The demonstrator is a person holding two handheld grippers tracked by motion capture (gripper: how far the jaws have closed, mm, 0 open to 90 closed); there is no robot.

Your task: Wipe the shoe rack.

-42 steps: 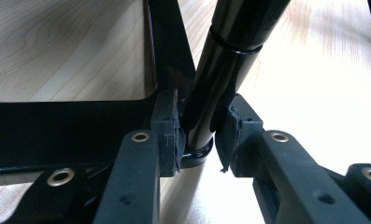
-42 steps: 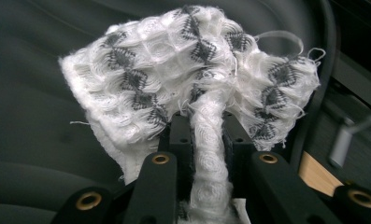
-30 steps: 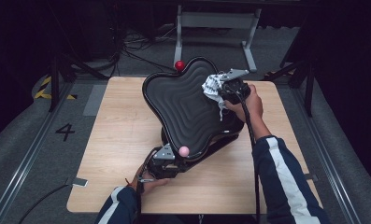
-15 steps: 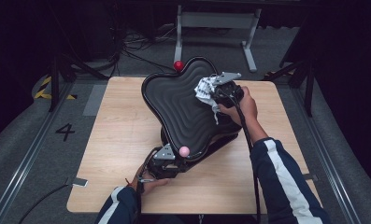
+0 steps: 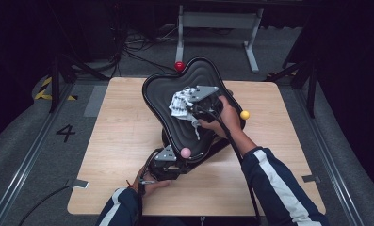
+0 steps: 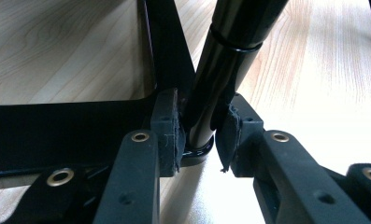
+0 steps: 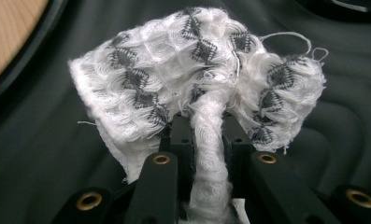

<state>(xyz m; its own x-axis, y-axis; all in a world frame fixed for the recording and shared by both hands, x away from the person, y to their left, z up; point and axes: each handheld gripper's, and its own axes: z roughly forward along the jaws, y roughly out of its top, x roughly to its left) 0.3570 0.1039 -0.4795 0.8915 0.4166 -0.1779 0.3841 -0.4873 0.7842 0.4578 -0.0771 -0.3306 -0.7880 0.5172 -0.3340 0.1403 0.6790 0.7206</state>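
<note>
Nearest to us, our left gripper (image 5: 162,165) sits at the near edge of the counter (image 5: 114,141), its jaws clamped on the black leg (image 6: 220,70) beneath the overturned stool; the left gripper view shows both pads pressed against that glossy tube. It has not shifted over the last second, so the stool stays braced.

Farther in, our right gripper (image 5: 187,104) holds the white cloth (image 7: 197,88) with its grey diamond pattern, jaws pinched together on a bunched fold of it. A second ago the cloth lay near the seat's right edge; now we have slid it leftward, toward the middle of the black ridged seat (image 5: 166,94), and it still touches the surface. We judge this as a wiping stroke in progress: the right lobe looks covered, while the left and far lobes remain to be done.

Around the seat, a pink ball (image 5: 185,152) shows at its near edge just beside the left gripper, a yellow ball (image 5: 244,114) at the right beyond our hand, and a red ball (image 5: 179,66) at the far tip. None lies in the cloth's path. The ridges may snag loose threads, and the right gripper's cable (image 5: 236,155) trails across the near lobe. Beyond the counter stands a grey metal frame (image 5: 217,21) on the floor.
</note>
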